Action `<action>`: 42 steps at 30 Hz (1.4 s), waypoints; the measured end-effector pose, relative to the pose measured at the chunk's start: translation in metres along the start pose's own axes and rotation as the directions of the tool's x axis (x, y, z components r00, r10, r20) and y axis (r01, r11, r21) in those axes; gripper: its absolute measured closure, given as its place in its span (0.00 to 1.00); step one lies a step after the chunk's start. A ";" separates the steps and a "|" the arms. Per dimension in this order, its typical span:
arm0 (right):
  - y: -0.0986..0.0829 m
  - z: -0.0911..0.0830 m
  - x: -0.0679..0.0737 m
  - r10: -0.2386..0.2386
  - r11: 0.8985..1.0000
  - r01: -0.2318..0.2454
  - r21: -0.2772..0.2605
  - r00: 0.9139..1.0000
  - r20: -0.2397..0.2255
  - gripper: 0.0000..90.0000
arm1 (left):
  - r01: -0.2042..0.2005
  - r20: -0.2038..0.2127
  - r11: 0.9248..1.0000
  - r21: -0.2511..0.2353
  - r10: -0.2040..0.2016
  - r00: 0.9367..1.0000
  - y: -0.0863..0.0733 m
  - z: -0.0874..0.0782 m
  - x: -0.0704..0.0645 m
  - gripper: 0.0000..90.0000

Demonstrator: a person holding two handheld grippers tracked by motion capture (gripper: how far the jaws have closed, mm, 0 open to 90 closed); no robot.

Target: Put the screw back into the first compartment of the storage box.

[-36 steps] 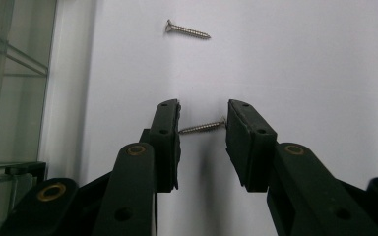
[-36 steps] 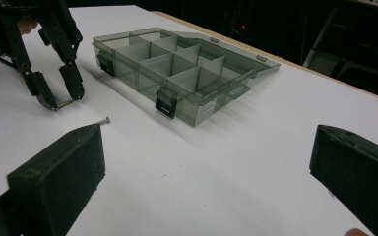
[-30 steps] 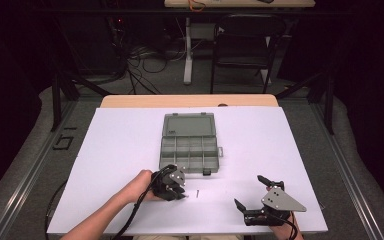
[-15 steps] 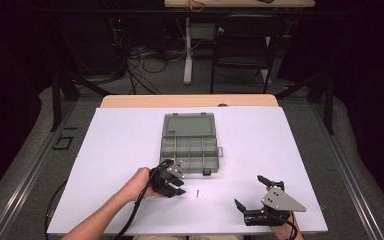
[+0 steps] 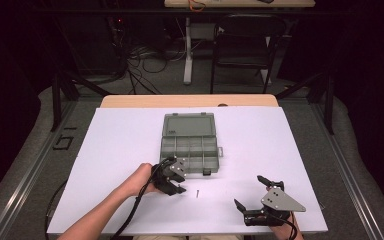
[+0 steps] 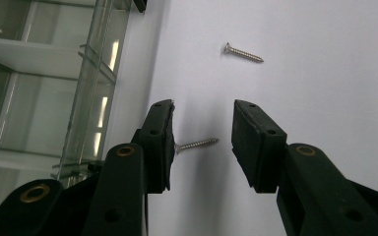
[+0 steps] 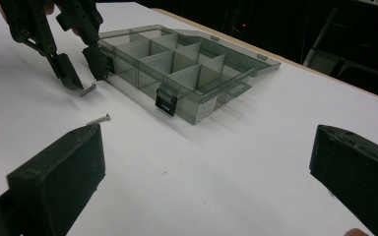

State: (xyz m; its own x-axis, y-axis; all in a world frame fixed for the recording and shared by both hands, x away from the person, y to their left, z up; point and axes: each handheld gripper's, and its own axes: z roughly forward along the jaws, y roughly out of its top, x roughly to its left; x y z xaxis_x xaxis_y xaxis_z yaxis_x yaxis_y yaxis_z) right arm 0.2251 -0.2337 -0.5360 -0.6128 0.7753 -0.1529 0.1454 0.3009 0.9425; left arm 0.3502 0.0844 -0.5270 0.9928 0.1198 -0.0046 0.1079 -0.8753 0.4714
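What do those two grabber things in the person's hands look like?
Both tools are black, each with two blocky flat-padded jaws and small brass-ringed holes. The left tool trails a black cable along the bare forearm. The right tool has a grey three-cornered plate on top.

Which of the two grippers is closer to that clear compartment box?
The left. The left gripper sits right beside the near left corner of the open box, jaws straddling a screw. The right gripper rests farther off, near the table's front edge.

Your high view looks forward and down over the whole table (image 5: 130,130). Your left claw (image 6: 202,142) cam sits super close to it, your right one low; both share the compartment box (image 7: 177,69) and screws (image 7: 97,119).
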 end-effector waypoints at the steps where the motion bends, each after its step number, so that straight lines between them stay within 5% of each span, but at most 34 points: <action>1: 0.000 0.000 0.000 0.000 1.000 0.000 0.000 1.000 0.000 0.00 | -0.001 0.006 1.000 0.003 0.001 1.000 0.001 0.001 0.001 0.67; 6: 0.001 -0.002 0.000 -0.004 1.000 0.004 0.027 1.000 -0.010 0.00 | -0.013 0.030 0.999 0.033 0.012 0.999 0.003 0.006 0.006 0.67; 10: 0.001 -0.003 -0.001 -0.005 1.000 0.005 0.026 1.000 -0.008 0.00 | 0.014 0.069 0.998 0.057 -0.018 0.997 -0.002 0.007 0.011 0.68; 21: 0.001 -0.002 -0.001 -0.005 1.000 0.005 0.029 1.000 -0.008 0.00 | -0.025 0.030 0.997 0.067 0.023 0.999 -0.010 0.002 0.003 0.90; 26: 0.001 -0.002 -0.001 -0.005 1.000 0.006 0.030 1.000 -0.010 0.00 | 0.001 0.024 0.999 0.048 -0.002 1.000 -0.015 -0.002 0.003 0.98; 27: 0.000 0.000 0.000 -0.001 1.000 0.001 -0.005 1.000 0.005 0.00 | 0.011 0.019 0.999 0.042 -0.011 1.000 -0.016 -0.002 0.003 0.99; 28: 0.001 -0.002 -0.001 -0.007 0.999 0.007 0.032 1.000 -0.013 0.00 | 0.013 0.008 0.999 0.041 -0.013 1.000 -0.017 -0.003 0.002 1.00; 32: 0.001 -0.002 -0.001 -0.010 0.999 0.011 0.035 1.000 -0.011 0.00 | 0.020 -0.002 0.999 0.049 -0.020 1.000 -0.017 -0.003 0.002 1.00; 36: 0.001 -0.002 -0.001 -0.011 0.999 0.011 0.035 1.000 -0.011 0.00 | 0.050 -0.008 0.999 0.005 -0.050 0.999 -0.014 -0.009 0.001 0.99; 42: 0.001 -0.002 0.000 -0.009 0.999 0.010 0.036 1.000 -0.012 0.00 | 0.028 0.009 1.000 0.000 -0.028 1.000 -0.010 -0.010 -0.001 0.78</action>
State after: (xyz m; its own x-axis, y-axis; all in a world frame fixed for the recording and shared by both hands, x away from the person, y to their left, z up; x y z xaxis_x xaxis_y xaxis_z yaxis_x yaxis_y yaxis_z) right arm 0.2237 -0.2351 -0.5346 -0.6233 0.7658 -0.1583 0.1674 0.3285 0.9296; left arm 0.3472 0.0974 -0.5224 0.9898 0.1400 -0.0259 0.1356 -0.8716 0.4710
